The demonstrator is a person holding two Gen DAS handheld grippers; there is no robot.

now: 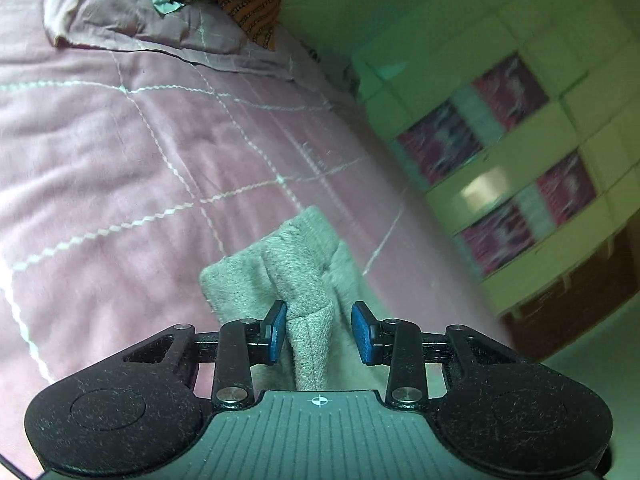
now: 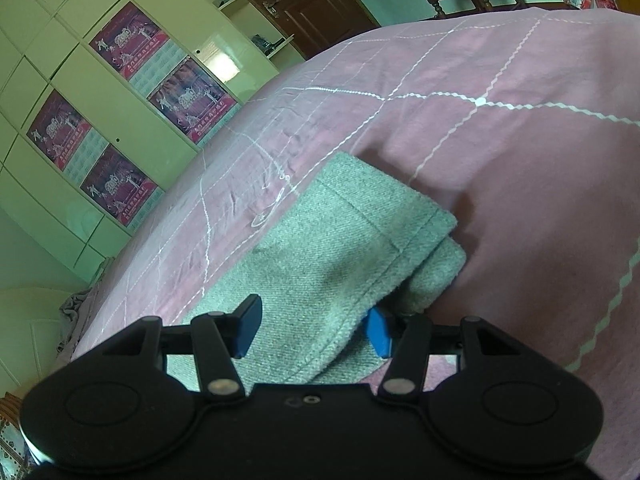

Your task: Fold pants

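In the left wrist view the left gripper sits at the lower middle of the frame, its blue pads standing apart. A bunched ridge of the grey pants runs up between them; the fabric lies against the left pad, while a gap shows between it and the right pad, so the cloth is not pinched from both sides. The rest of the pants spreads just above the jaws onto the pink bedspread. A pillow lies at the upper left, and a pale wardrobe with posters fills the right side.

In the right wrist view the right gripper has its jaws about half apart over a folded hem of the pants, at the lower middle of the frame. The left pad rests on top of the fabric; the right pad is tucked against the folded edge. Whether they press the cloth I cannot tell. The bedspread fills the right, the wardrobe the upper left.
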